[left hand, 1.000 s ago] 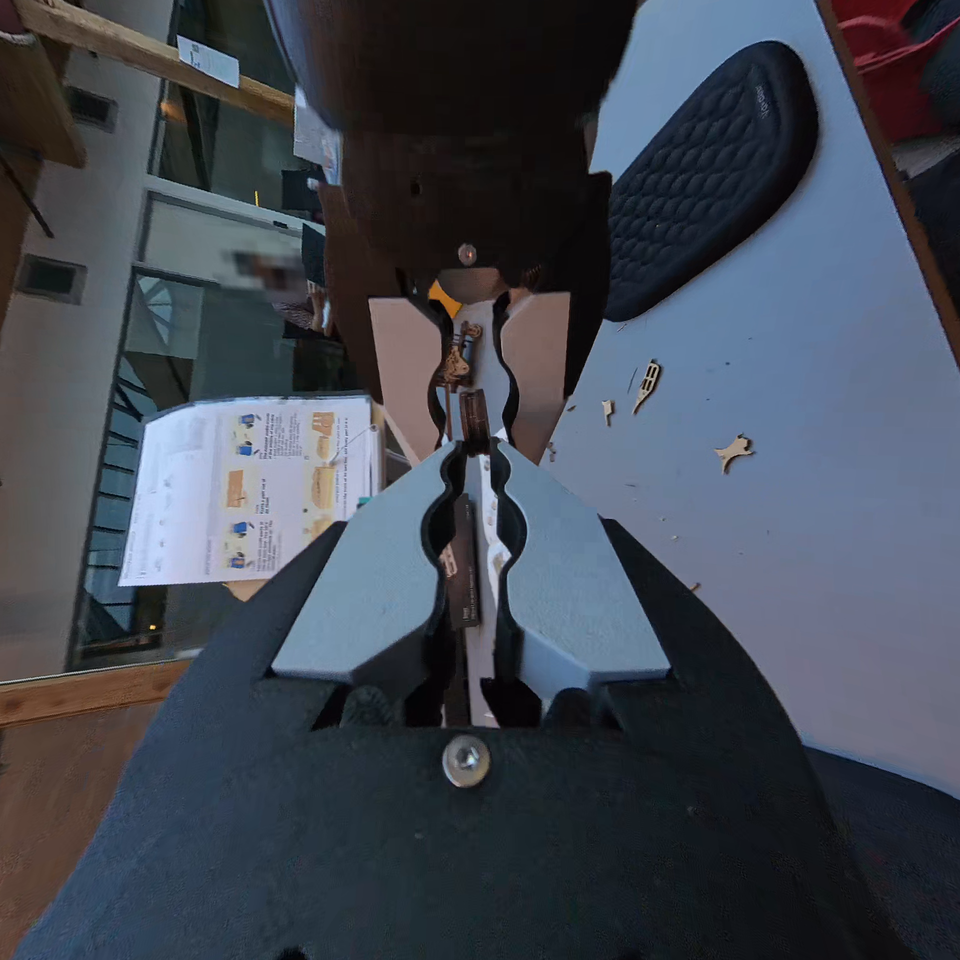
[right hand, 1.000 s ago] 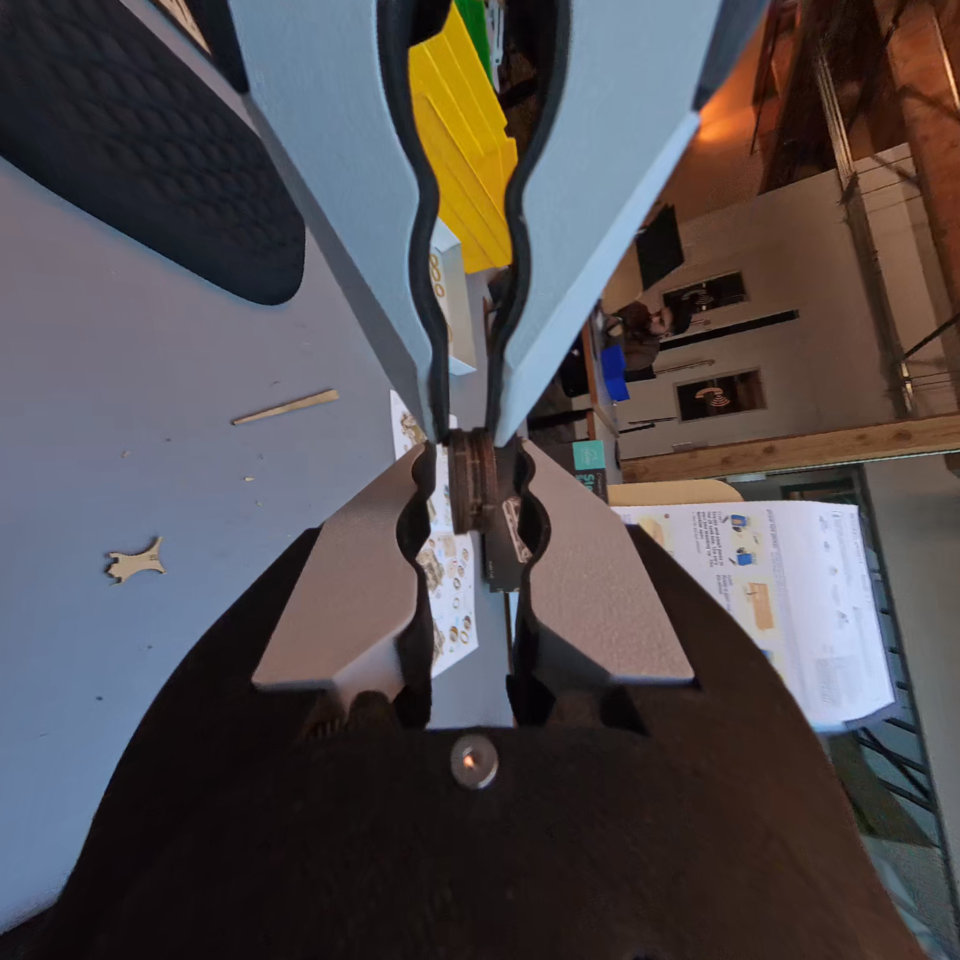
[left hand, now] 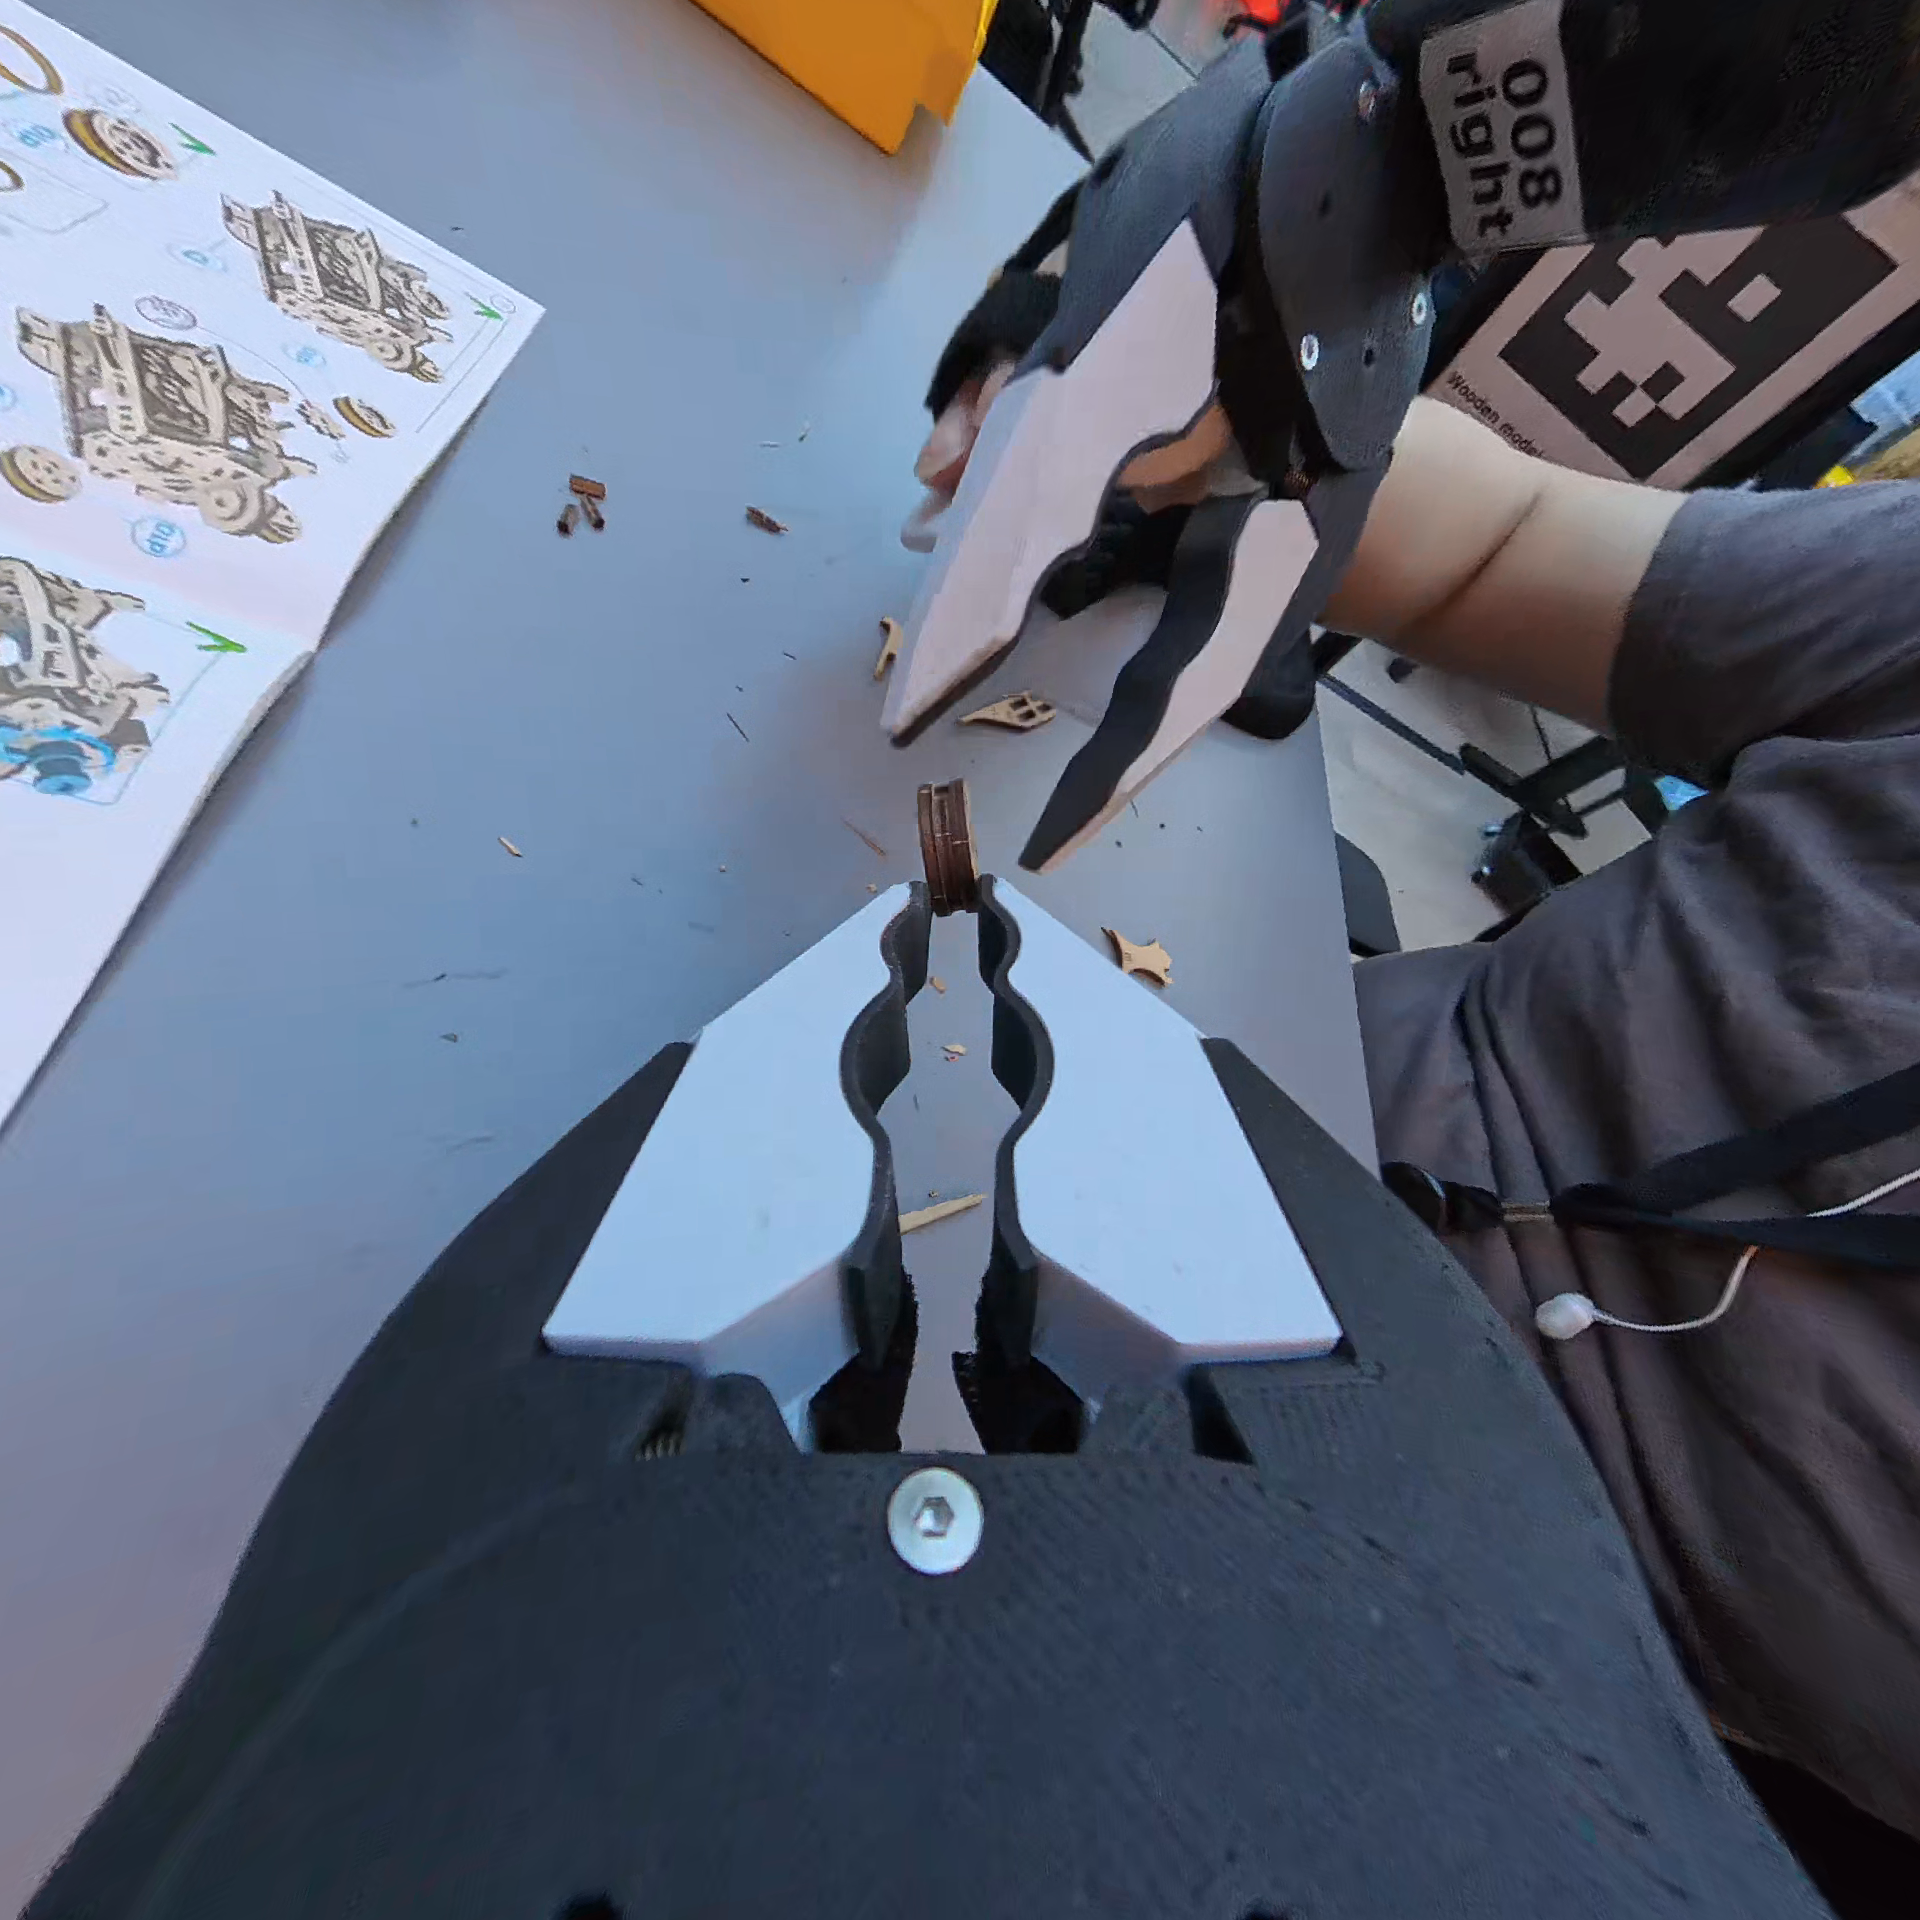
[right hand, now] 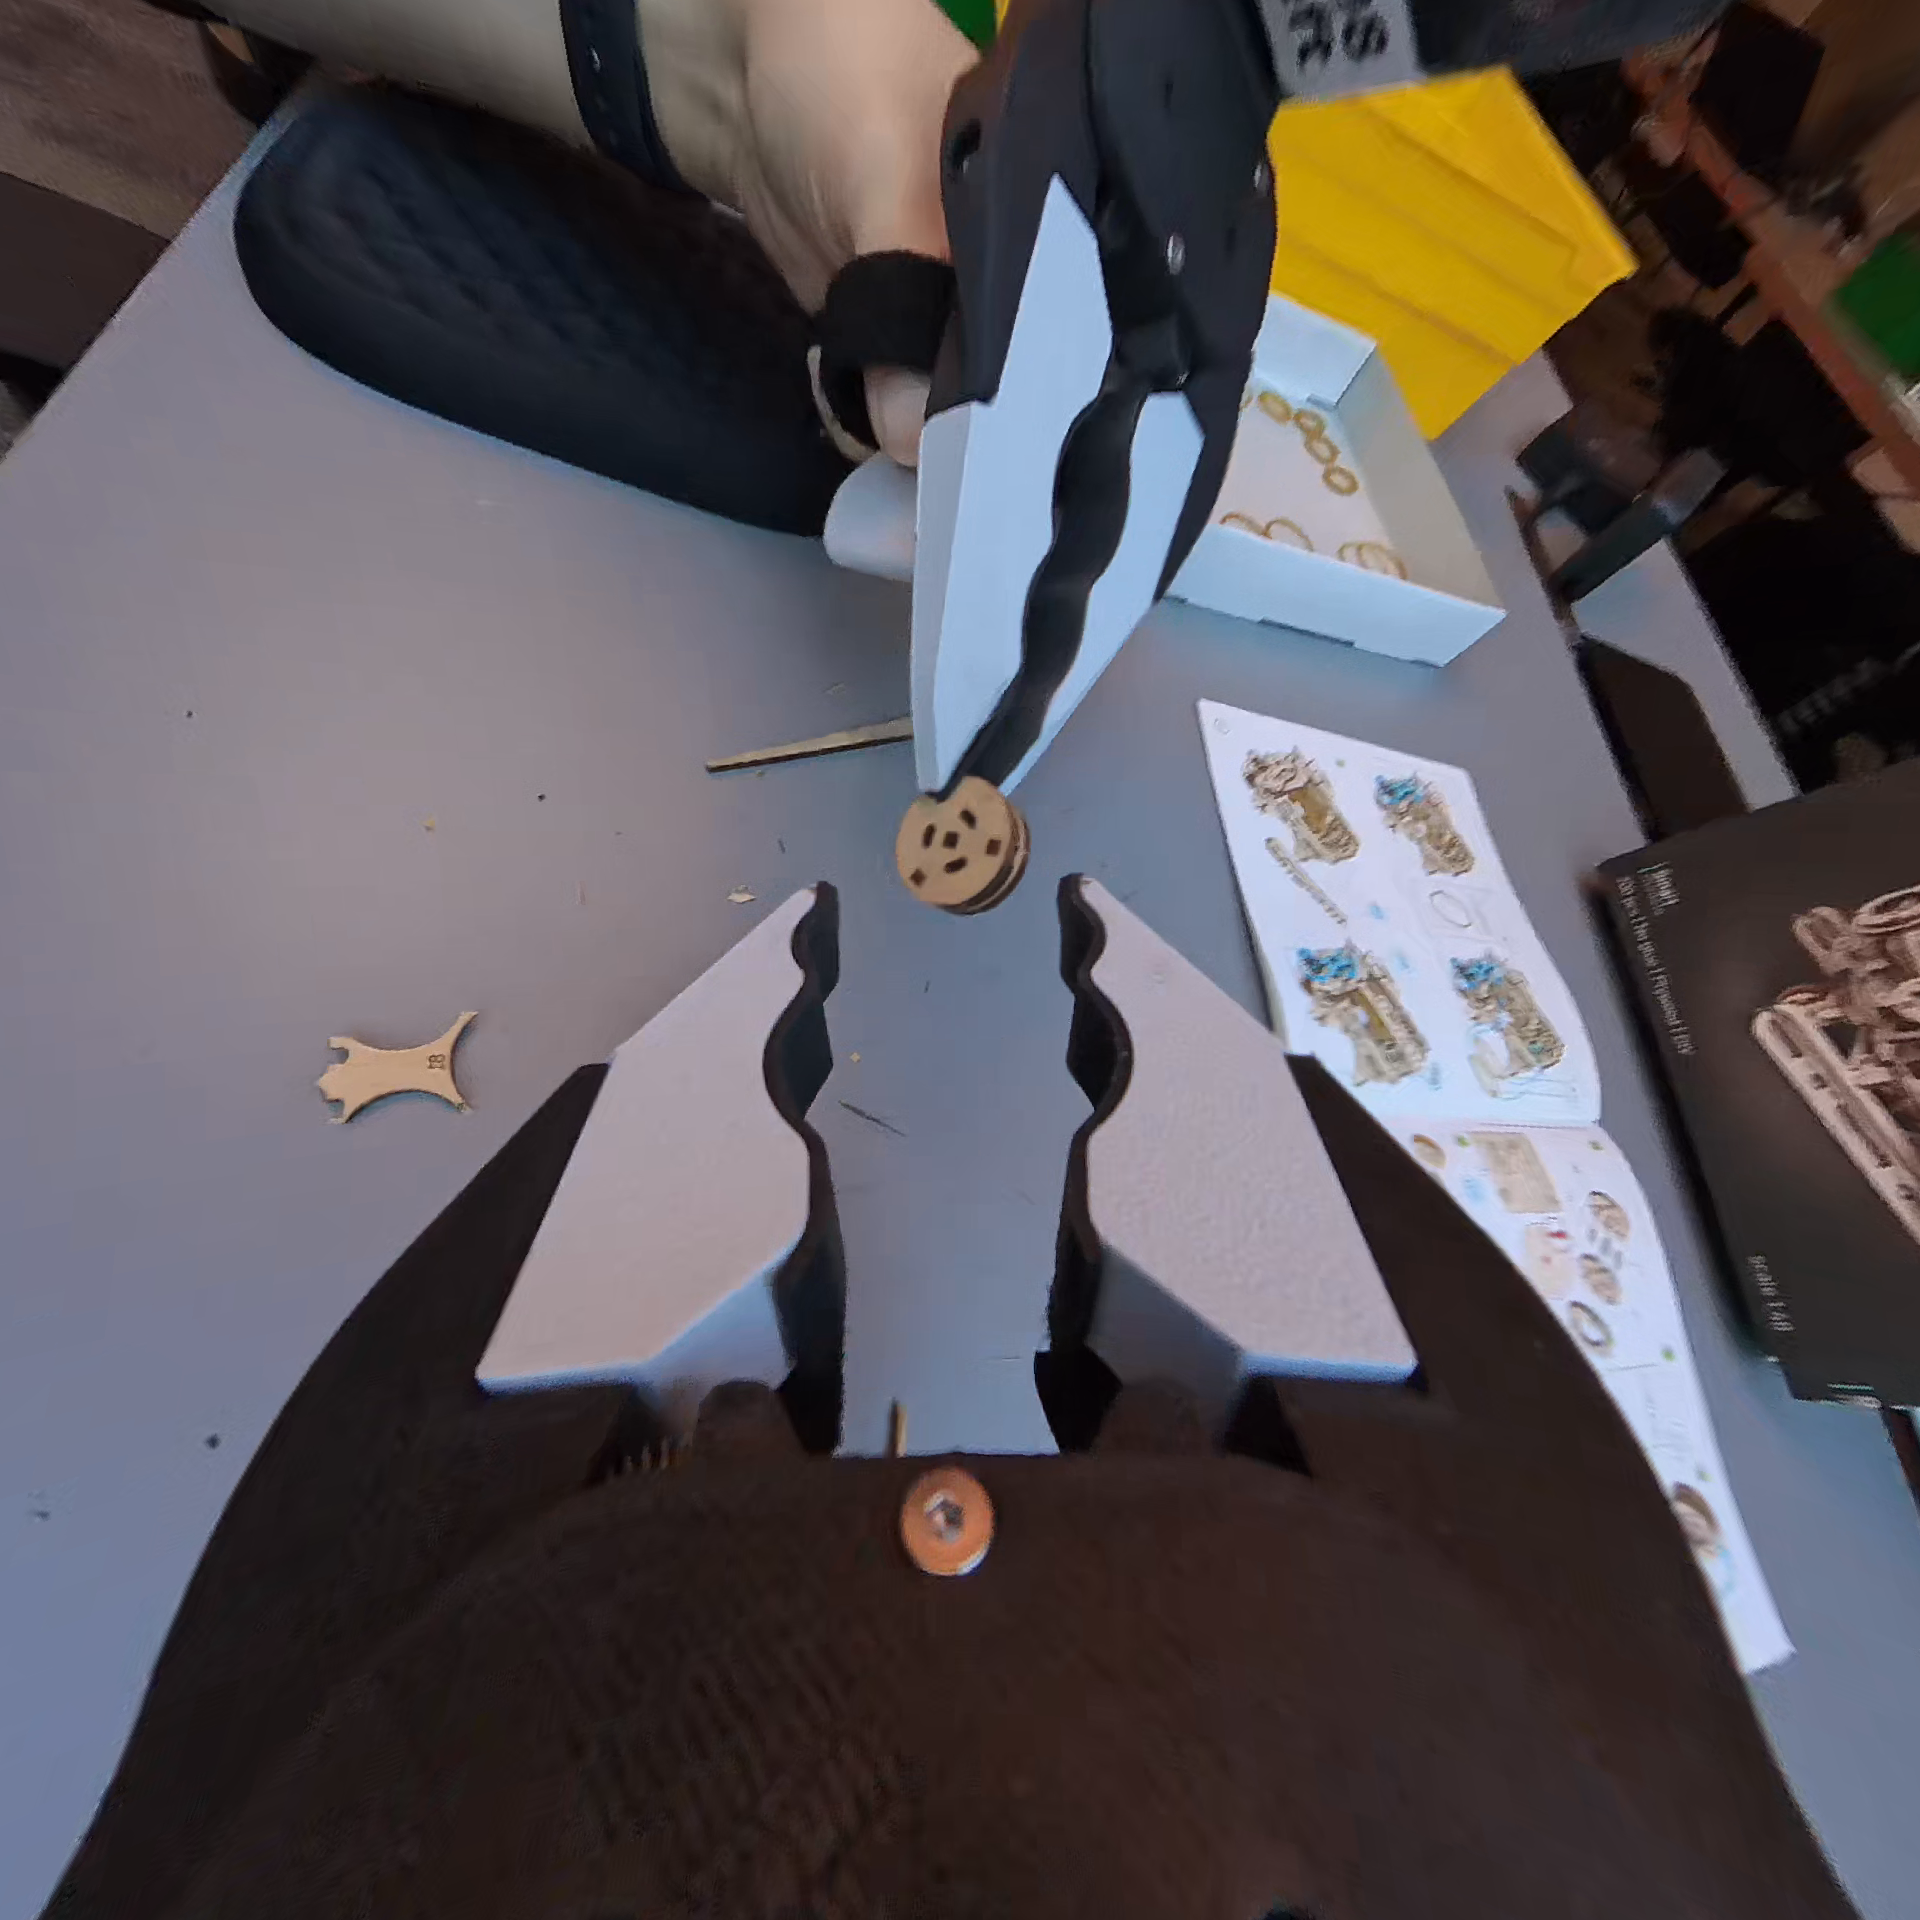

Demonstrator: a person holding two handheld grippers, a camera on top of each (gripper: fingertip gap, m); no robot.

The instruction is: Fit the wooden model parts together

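Pinching only the lower rim of the wooden disc, the left gripper is seen in the left wrist view closed on it at the very fingertips, the disc standing on edge above the grey table. The right gripper is seen beyond it, spread wide and empty, just clear of the disc. Thin layers are shown stacked along the disc's dark, laser-burnt edge. In the right wrist view the right gripper is shown wide open with nothing between its wavy black pads, and the disc is presented face-on: pale plywood, round, pierced by small dark slots. An instruction booklet and a flat offcut are laid on the table. The grip is judged shallow, so any mating part should be pressed on squarely, with the push directed along the fingers so that twisting is avoided.
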